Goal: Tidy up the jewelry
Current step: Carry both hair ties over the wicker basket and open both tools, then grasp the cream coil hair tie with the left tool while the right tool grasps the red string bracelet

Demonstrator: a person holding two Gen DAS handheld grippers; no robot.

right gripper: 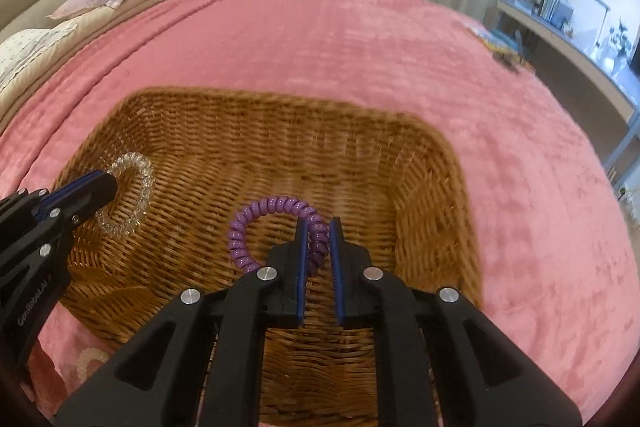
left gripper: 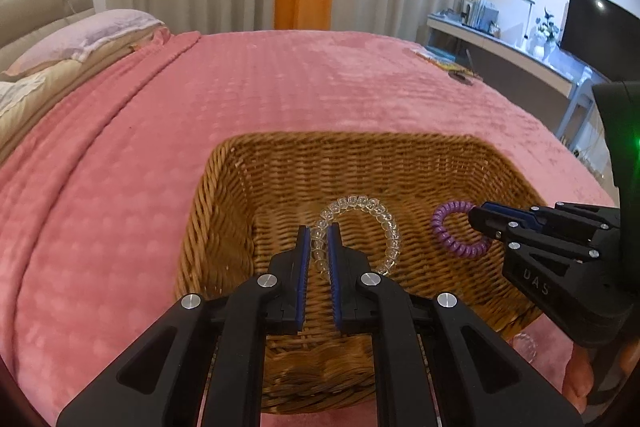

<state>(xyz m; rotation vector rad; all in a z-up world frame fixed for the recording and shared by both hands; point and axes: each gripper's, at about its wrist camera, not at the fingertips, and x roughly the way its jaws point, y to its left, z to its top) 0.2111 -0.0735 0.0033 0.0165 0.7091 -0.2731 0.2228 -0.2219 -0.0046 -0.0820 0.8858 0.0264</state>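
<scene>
A wicker basket sits on the pink bedspread. My left gripper is shut on a clear coil bracelet and holds it over the basket's inside; the bracelet also shows in the right wrist view. My right gripper is shut on a purple coil bracelet and holds it over the basket, to the right of the left one. The right gripper and the purple bracelet also show in the left wrist view.
Another clear coil bracelet lies on the bedspread beside the basket's near edge. Pillows lie at the far left. Small items lie at the bed's far right corner. A desk with a monitor stands right.
</scene>
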